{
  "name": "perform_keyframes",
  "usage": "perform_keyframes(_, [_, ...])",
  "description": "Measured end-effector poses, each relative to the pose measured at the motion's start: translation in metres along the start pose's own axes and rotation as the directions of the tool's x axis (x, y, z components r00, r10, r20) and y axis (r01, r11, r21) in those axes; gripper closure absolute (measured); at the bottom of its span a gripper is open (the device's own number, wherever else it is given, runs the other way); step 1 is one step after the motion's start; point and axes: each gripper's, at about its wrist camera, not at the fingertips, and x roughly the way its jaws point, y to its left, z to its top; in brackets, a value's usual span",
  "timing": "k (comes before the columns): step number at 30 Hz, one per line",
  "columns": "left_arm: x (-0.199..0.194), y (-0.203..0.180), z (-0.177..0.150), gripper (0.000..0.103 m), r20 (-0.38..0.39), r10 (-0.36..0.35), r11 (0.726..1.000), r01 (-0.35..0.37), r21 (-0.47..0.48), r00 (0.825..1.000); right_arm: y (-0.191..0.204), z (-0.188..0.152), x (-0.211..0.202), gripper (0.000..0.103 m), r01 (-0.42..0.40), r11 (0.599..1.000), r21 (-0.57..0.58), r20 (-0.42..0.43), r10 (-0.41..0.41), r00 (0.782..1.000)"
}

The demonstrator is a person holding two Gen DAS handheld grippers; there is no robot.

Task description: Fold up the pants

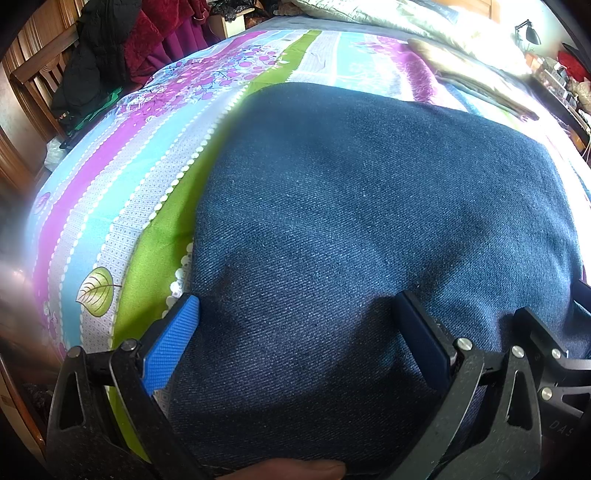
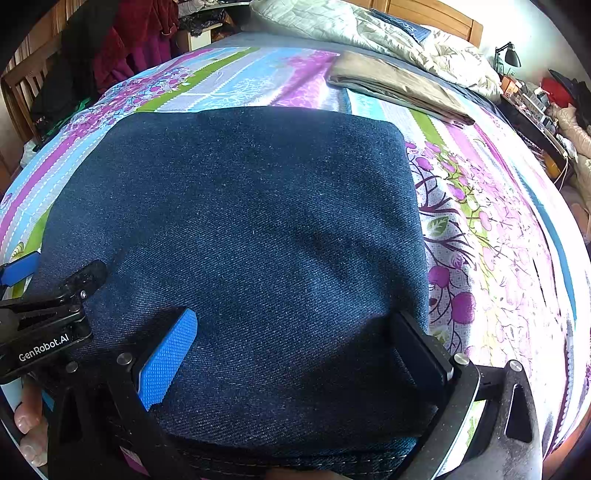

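Note:
Dark blue denim pants [image 1: 369, 206] lie folded into a thick rectangle on the patterned bed sheet [image 1: 122, 221]. My left gripper [image 1: 295, 297] hovers open over the near left part of the fold, one blue pad [image 1: 171, 347] at the denim's left edge. My right gripper [image 2: 295, 314] is open too, its fingers wide apart over the near right part of the pants [image 2: 240, 214]. Nothing is pinched in either. The two grippers sit side by side; the left gripper [image 2: 44, 306] shows at the left of the right wrist view. A person's fingers [image 2: 29, 424] hold a handle.
A folded beige cloth [image 2: 399, 86] lies on the sheet [image 2: 498, 221] beyond the pants, with a crumpled quilt [image 2: 369, 33] behind it. A wooden chair draped in dark and red clothes [image 2: 74, 74] stands far left. A lamp [image 2: 508, 55] and a cluttered shelf [image 2: 535, 107] are far right.

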Motion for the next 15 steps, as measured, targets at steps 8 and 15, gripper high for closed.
perform_keyframes(8, [-0.0005,-0.0014,0.0014,0.0,0.004,-0.001,1.0,0.001,0.002,1.0,0.0,-0.0001,-0.0001,0.0,0.0,1.0,-0.002,0.001,0.0,1.0])
perform_keyframes(15, [-0.0005,-0.001,0.001,0.0,0.007,0.0,1.0,0.0,0.002,1.0,0.0006,0.0,-0.0002,0.0,-0.001,1.0,-0.003,0.0,0.001,1.0])
